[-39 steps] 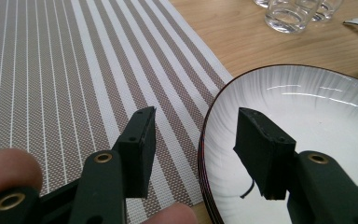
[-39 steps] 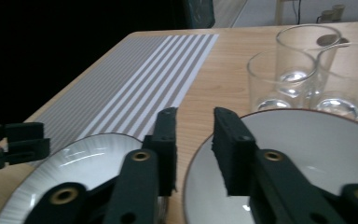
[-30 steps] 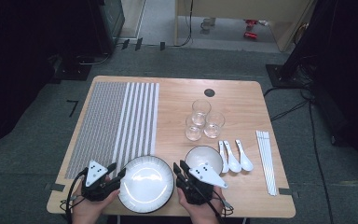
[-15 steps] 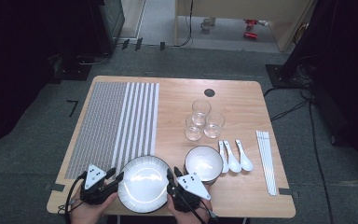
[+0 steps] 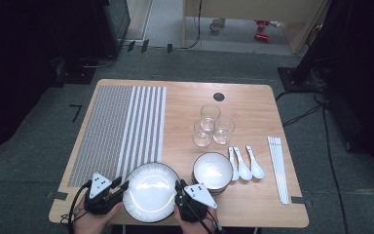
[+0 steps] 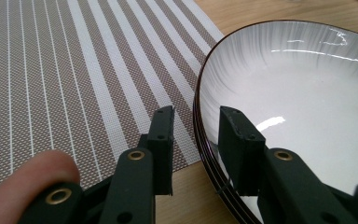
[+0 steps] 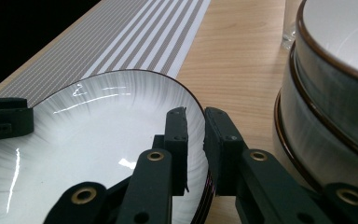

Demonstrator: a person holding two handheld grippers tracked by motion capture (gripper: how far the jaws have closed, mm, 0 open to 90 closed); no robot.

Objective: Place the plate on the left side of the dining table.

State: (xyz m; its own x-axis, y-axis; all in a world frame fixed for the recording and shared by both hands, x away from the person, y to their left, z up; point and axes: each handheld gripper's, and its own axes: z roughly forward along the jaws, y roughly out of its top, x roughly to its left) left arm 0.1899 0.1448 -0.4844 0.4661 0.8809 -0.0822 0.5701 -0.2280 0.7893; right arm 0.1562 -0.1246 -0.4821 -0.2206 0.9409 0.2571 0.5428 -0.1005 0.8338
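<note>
Both tools straddle opposite rims of the plate [image 5: 151, 191]: right tool [image 7: 195, 122] nearly clamped on it, left tool [image 6: 196, 126] open around it, needing to close before any lift.

Overhead light is falling on the counter [image 5: 243, 112], leaving the floor around it sinking into near black. Glare is streaking white across the glazed plate [image 5: 151, 191], most strongly in both gripper views. The high view is looking soft and slightly grainy. In the gripper views the black jaws are showing sharp, while a fingertip [image 6: 25, 172] is blurring close to the lens.
</note>
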